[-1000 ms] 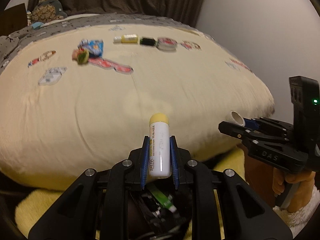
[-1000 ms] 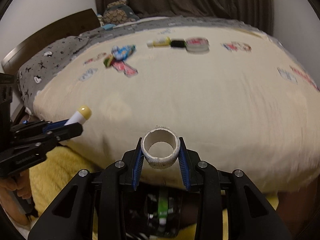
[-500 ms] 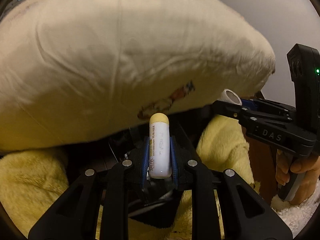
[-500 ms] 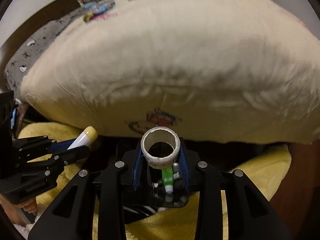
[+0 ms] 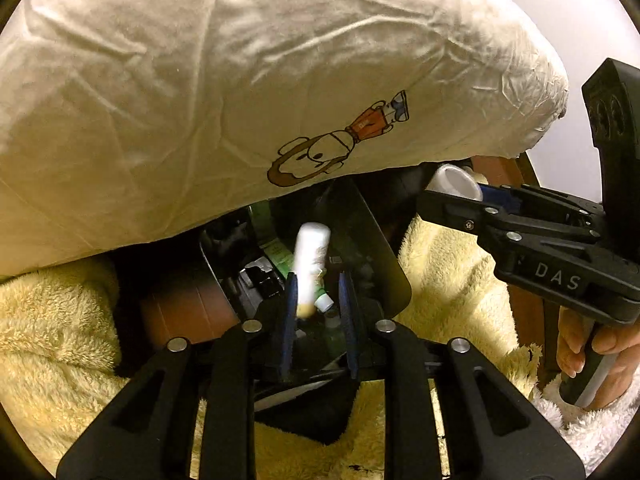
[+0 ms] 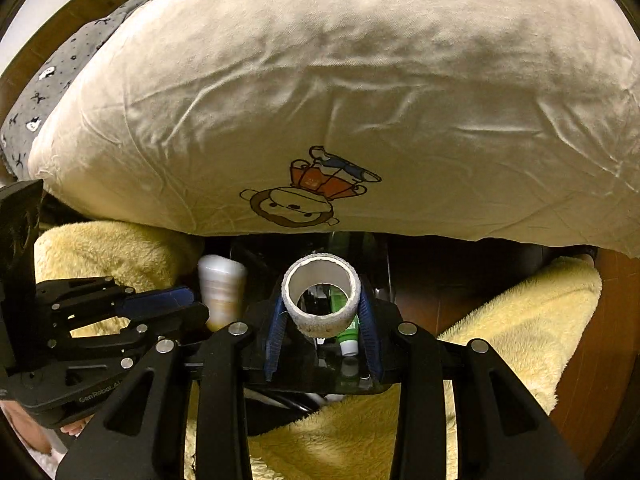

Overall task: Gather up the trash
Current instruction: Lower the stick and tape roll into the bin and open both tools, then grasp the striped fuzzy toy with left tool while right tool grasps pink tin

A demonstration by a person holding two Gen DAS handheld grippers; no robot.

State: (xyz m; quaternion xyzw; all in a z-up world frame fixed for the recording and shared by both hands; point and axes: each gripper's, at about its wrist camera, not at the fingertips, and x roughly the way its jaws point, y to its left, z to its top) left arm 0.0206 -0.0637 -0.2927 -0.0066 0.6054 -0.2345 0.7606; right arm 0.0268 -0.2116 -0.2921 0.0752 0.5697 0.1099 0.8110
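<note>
Where left claw (image 5: 316,312) earlier gripped, white tube (image 5: 310,264) falls, blurred; right claw (image 6: 322,320) clamps roll (image 6: 322,296)

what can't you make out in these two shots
- White tube: motion-blurred in both views, label unreadable; whether it touches the left gripper fingers is unclear.
- Bin: its far side hidden under the cream duvet in both views; contents dark.
- Right gripper: grip on the cardboard roll unclear, right finger looks apart.
- Person's hand: cut off by the left view's edge.

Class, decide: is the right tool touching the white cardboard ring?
Touching. The right wrist view shows the right tool with both blue pads pressed against the sides of the white cardboard ring, holding it.
</note>
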